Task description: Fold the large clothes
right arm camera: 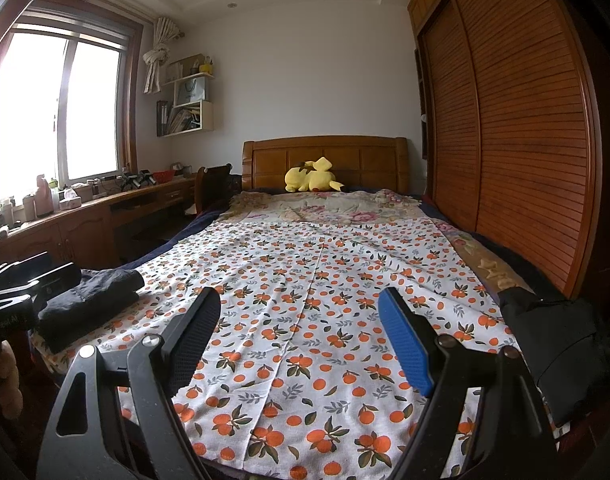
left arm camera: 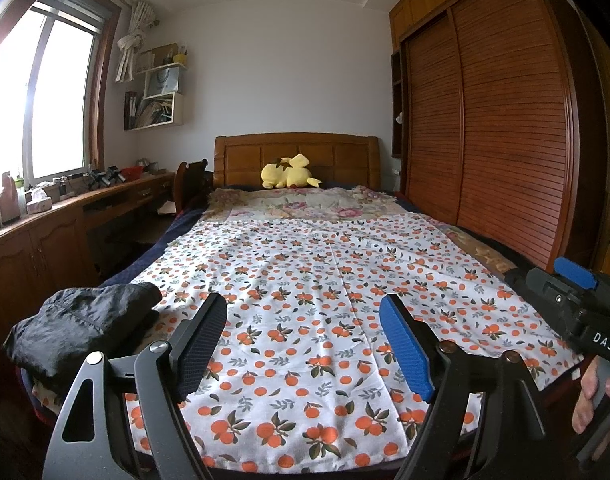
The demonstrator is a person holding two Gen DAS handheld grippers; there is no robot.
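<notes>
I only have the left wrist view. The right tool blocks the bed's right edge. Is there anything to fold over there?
Observer: Yes. A dark garment lies crumpled at the right edge of the sheet.
Operator: Are the right tongs holding it?
Observer: No. The right tongs are open and empty over the sheet, and the garment is off to their right.
</notes>
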